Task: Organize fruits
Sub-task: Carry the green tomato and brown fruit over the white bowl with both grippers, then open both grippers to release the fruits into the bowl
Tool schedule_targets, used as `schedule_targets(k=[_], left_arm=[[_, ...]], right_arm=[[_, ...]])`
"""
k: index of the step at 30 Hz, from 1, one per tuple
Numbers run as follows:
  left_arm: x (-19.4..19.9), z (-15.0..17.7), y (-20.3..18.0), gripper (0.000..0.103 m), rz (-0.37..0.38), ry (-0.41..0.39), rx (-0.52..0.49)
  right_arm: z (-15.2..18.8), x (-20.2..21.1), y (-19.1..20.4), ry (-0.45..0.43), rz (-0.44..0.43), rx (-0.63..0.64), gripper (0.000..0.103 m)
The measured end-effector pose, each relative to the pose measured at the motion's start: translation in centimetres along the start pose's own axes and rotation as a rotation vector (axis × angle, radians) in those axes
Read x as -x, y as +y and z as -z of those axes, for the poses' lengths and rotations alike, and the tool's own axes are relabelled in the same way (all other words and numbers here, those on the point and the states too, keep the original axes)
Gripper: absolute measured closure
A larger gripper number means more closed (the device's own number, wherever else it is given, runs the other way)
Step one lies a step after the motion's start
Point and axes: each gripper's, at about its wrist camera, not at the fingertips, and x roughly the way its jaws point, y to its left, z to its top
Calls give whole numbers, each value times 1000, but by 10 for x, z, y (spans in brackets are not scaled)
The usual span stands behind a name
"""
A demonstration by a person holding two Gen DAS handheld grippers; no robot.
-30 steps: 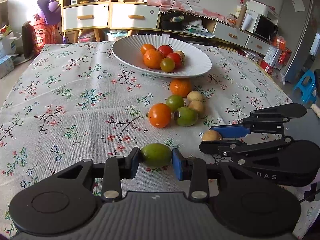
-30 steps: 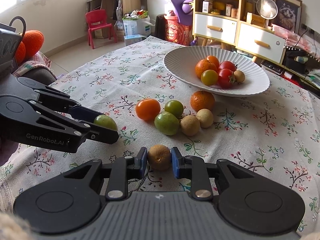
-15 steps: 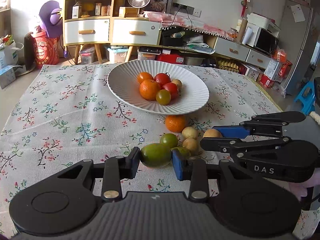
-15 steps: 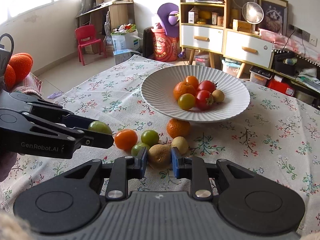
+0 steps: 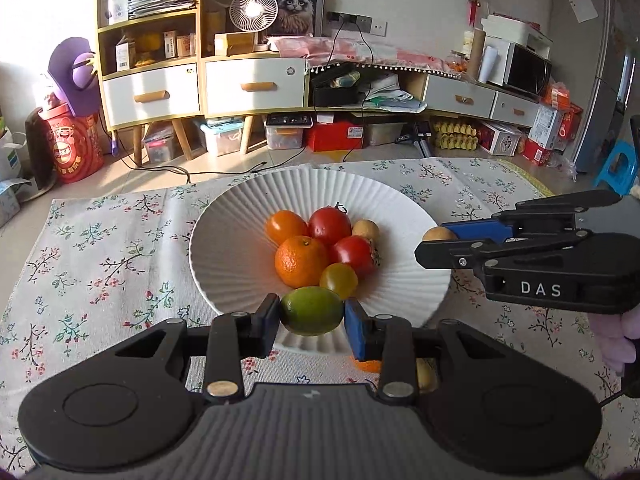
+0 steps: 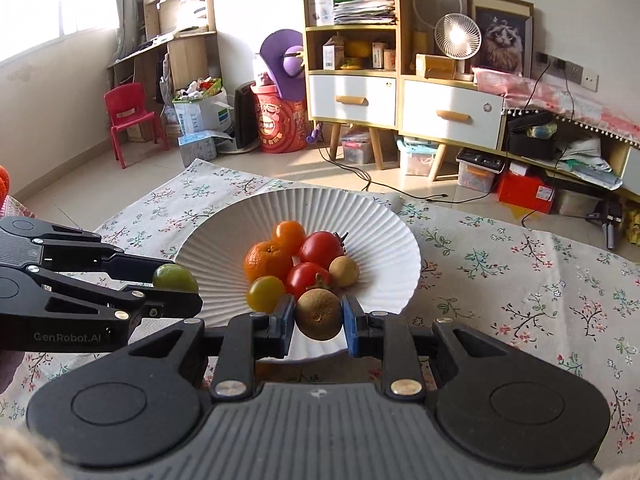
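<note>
Two claws, both loaded. Left view: left claw (image 5: 311, 319) clamped on lime (image 5: 311, 310), hanging over plate (image 5: 224, 240) near rim; may knock yellow tomato (image 5: 338, 280) if dropped low. Six fruits piled in plate. Right view: right claw (image 6: 319, 321) pinching brown fruit (image 6: 319, 314) above same rim; could roll off onto worktop (image 6: 520, 280) if released early.

- One white ribbed plate (image 5: 224, 248) stood on the cloth.
- Two orange citrus fruits (image 5: 302, 260) lay in it.
- Two red tomatoes (image 5: 329, 225) lay there.
- One yellow-green tomato (image 5: 338, 280).
- One tan fruit in the plate (image 5: 365, 229).
- One green fruit (image 5: 311, 310) and one brown fruit (image 6: 319, 313) were held.
</note>
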Motion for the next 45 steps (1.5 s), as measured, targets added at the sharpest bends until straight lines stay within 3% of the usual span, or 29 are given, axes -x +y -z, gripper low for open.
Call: schedule_targets(k=[11,30,38,45], left_arm=[[-23,-6,8,80,10,47,-42],[-28,-10,10,78,11,27,-50],[-20,-11,8,52,-7,10,-43],[-6,-11,3,39,-22,-5,-33]], right_arm=[[-2,-26,-15,23,31,15,80],[-2,-32,-16,24,25,21,78],[-1,-21,-20,14,37,8,66],[-3,-5,-22,-1,48,-15,54]])
